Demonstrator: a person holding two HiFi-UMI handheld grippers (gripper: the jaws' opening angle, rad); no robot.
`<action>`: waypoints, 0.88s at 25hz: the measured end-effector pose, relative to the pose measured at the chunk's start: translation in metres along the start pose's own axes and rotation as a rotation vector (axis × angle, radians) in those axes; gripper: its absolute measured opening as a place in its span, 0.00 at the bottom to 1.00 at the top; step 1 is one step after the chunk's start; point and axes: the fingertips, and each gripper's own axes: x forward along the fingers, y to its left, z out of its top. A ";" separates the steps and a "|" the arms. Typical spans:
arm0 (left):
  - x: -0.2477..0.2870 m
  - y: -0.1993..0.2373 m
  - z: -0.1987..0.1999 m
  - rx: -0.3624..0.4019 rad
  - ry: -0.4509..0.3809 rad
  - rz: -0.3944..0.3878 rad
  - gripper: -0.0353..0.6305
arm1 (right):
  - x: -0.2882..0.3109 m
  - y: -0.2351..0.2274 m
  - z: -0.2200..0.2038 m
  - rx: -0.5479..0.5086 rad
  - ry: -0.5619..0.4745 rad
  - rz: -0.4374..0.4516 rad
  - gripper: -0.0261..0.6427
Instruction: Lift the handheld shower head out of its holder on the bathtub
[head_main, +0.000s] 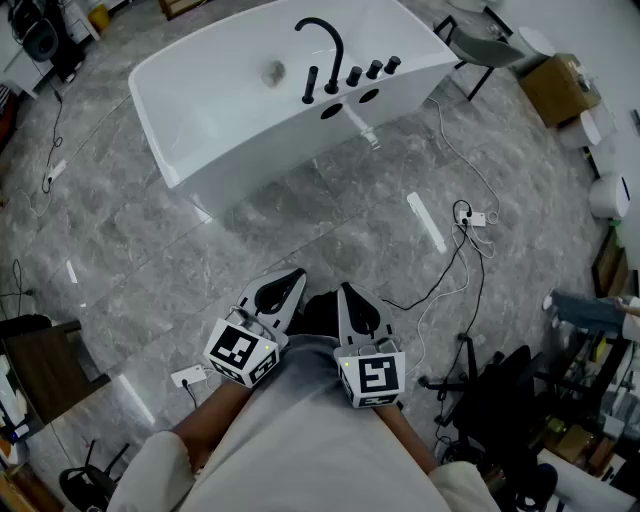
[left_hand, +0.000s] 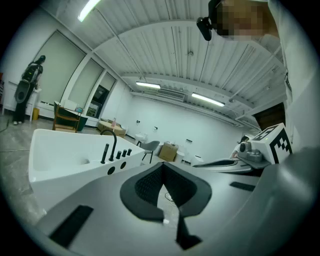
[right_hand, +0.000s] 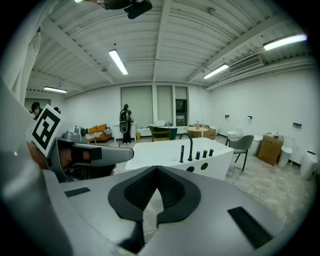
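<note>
The white bathtub (head_main: 230, 110) stands across the grey floor, far ahead of me. On its rim the black handheld shower head (head_main: 310, 85) stands upright in its holder, beside the arched black faucet (head_main: 325, 45) and three black knobs (head_main: 372, 68). My left gripper (head_main: 297, 275) and right gripper (head_main: 345, 292) are held close to my body, side by side, well short of the tub. Both are shut with nothing between the jaws. The left gripper view shows the shower head (left_hand: 104, 153) small past the shut left gripper (left_hand: 162, 167); the right gripper view shows the shower head (right_hand: 182, 153) beyond the shut right gripper (right_hand: 157, 172).
A grey chair (head_main: 480, 45) and a cardboard box (head_main: 560, 85) stand right of the tub. Cables and a power strip (head_main: 465, 215) lie on the floor at right. Dark equipment (head_main: 500, 400) stands at lower right, a wooden piece (head_main: 40, 360) at lower left.
</note>
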 end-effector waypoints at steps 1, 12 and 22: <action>0.002 -0.002 0.001 0.008 -0.003 0.001 0.06 | 0.000 -0.002 -0.004 0.000 0.008 0.002 0.07; 0.030 -0.016 -0.010 0.014 0.029 0.013 0.06 | 0.003 -0.035 -0.019 0.055 0.026 0.015 0.07; 0.088 -0.001 0.034 0.000 -0.032 0.066 0.06 | 0.028 -0.092 0.040 0.059 -0.102 0.058 0.07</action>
